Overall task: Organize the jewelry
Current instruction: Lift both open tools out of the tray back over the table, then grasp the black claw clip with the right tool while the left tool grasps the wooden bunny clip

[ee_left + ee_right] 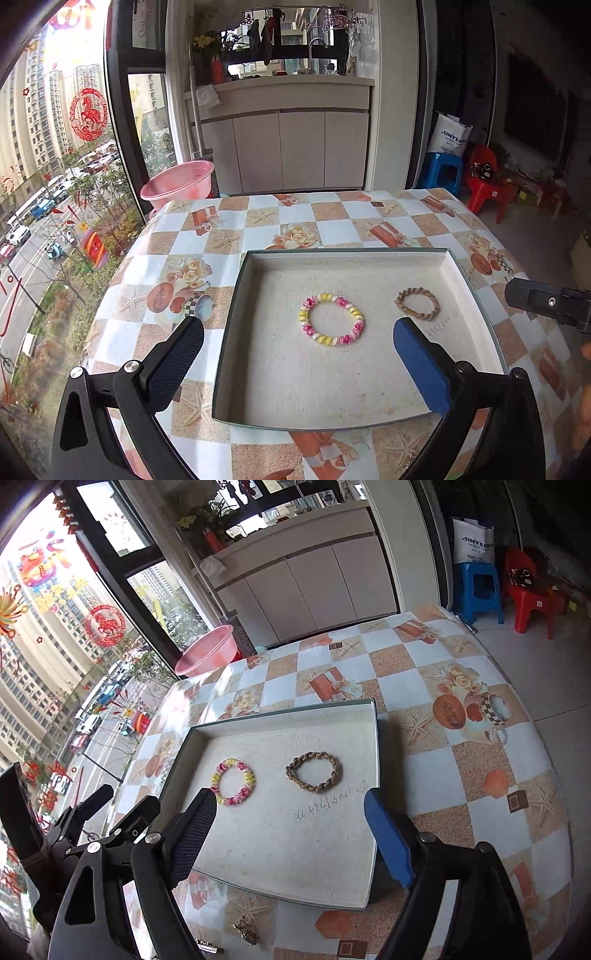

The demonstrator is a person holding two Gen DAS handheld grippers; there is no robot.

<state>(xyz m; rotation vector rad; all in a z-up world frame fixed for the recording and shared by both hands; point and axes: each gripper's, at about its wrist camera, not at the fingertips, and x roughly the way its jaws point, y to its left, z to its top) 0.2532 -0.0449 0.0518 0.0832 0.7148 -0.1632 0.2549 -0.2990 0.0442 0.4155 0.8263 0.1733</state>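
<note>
Below the tray (288,895), only the right view shows a gold trinket (246,932); both tools (297,354) (291,834) gape empty.

Round pink plastic basin (178,180) beside the checkered tablecloth (332,218); blue plastic stool (441,170) next to red plastic chair (489,184); white cabinets (301,149).

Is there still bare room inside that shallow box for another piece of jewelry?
Yes. The tray floor is bare between the colourful bead bracelet and its left wall, and along the near edge. The braided brown bracelet and some handwriting fill the right side. A small gold piece lies outside the near edge.
</note>
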